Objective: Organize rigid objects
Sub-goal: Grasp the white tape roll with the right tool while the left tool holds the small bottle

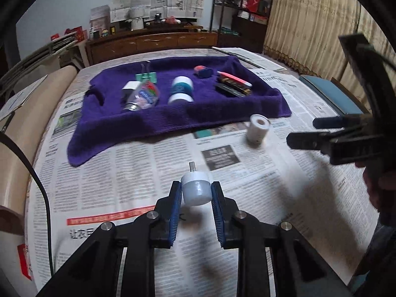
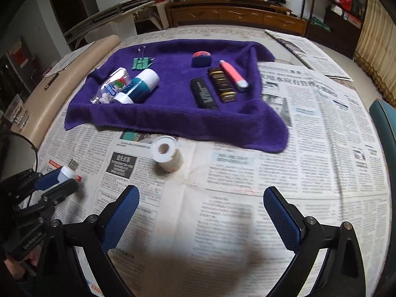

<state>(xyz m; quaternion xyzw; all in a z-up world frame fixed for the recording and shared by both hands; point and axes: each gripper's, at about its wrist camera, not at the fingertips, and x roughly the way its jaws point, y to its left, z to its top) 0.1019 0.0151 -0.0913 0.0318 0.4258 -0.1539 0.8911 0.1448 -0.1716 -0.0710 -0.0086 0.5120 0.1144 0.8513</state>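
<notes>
My left gripper (image 1: pixel 196 193) is shut on a small pale-blue and white USB plug (image 1: pixel 195 189), held just above the newspaper; from the right wrist view the same gripper (image 2: pixel 63 182) sits at the far left with the USB plug (image 2: pixel 68 170) pointing out. My right gripper (image 2: pixel 201 203) is open and empty over the newspaper, and shows at the right edge in the left wrist view (image 1: pixel 300 132). A white tape roll (image 2: pixel 167 156) (image 1: pixel 257 128) lies between them and the purple towel (image 2: pixel 173 113) (image 1: pixel 173 116), which holds several small objects.
On the towel lie a clear mint bottle (image 2: pixel 111 89), a teal-and-white tube (image 2: pixel 139 86), a green binder clip (image 2: pixel 141 61), a black case (image 2: pixel 203 96), a brown case (image 2: pixel 222 84), a pink knife (image 2: pixel 234 75) and a blue-red eraser (image 2: pixel 201 58). A teal chair (image 2: pixel 386 128) stands at the right.
</notes>
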